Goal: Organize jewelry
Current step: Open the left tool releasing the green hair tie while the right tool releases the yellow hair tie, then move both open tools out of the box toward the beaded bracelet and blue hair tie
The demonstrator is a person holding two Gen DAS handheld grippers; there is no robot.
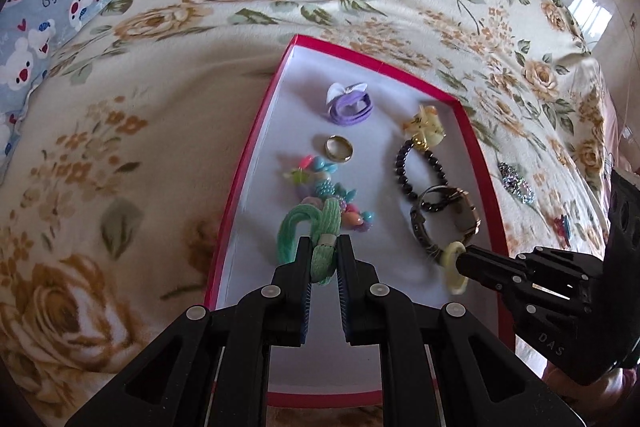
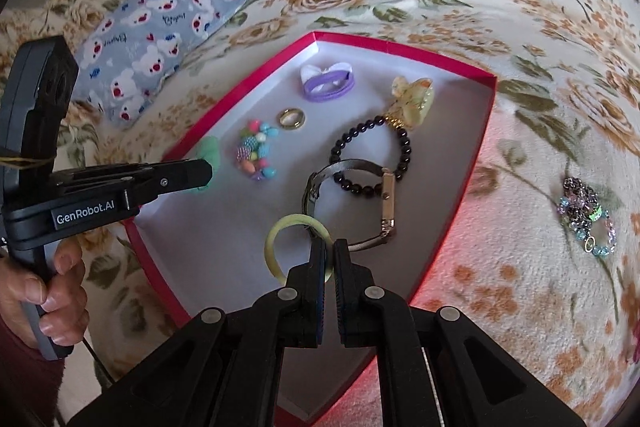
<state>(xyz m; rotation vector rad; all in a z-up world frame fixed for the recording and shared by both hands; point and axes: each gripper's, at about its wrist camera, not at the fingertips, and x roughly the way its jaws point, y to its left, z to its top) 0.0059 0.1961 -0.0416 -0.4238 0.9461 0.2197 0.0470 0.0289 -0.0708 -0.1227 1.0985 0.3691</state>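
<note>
Left wrist view: left tool [image 1: 323, 247] pinching green band [image 1: 326, 227]; right tool [image 2: 328, 251] pinching pale ring [image 2: 276, 227], partly hidden.

floral bedspread [image 2: 500, 7] carries red tray [image 2: 484, 115], blue pillow [image 2: 160, 27], beaded bracelet [image 2: 588, 219].

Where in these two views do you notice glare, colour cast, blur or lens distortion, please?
Left wrist view: bright window glare on the shiny surface at upper right; the red box edges bow from fisheye; the pale yellow ring is slightly smeared.
Right wrist view: a red glow from the box wall tints the floral blanket beside it; dark vignetting in the corners; the centre is sharp.
</note>
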